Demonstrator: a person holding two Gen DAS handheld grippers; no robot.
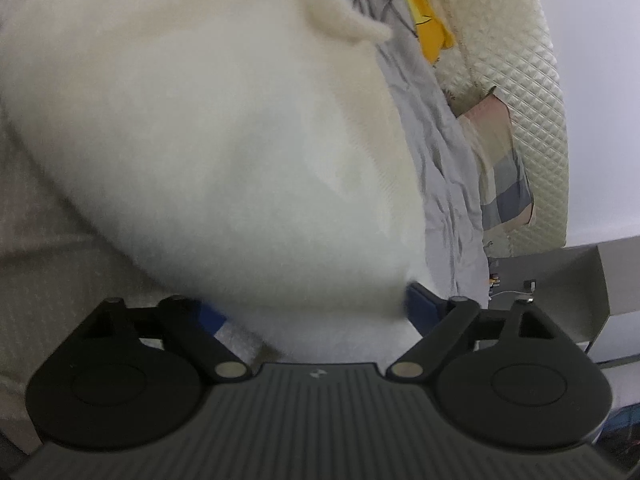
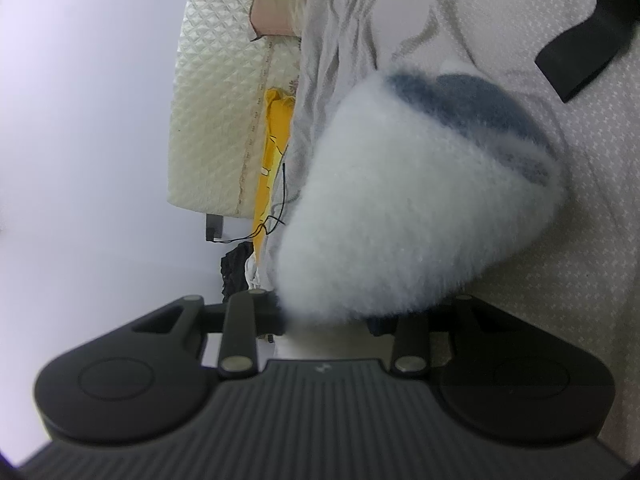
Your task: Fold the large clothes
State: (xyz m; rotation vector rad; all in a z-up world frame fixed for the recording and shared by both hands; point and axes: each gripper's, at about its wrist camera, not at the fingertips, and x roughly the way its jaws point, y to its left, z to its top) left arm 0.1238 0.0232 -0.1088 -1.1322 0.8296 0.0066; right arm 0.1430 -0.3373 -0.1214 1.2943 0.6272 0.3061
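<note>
I hold the fluffy white garment (image 1: pixel 208 152) up over the bed sheet (image 2: pixel 580 240) so that its loose part can hang free for the next fold: my right gripper (image 2: pixel 326 320) is closed on a bunch of it, where a dark blue patch (image 2: pixel 472 96) shows, and my left gripper (image 1: pixel 316 312) stands wide with the fleece between its blue pads (image 1: pixel 422 304), but I cannot tell if they press it. The yellow cloth (image 2: pixel 276 140) lies beyond the garment, beside the quilted headboard (image 2: pixel 216 100), and I can read no label or writing anywhere.
</note>
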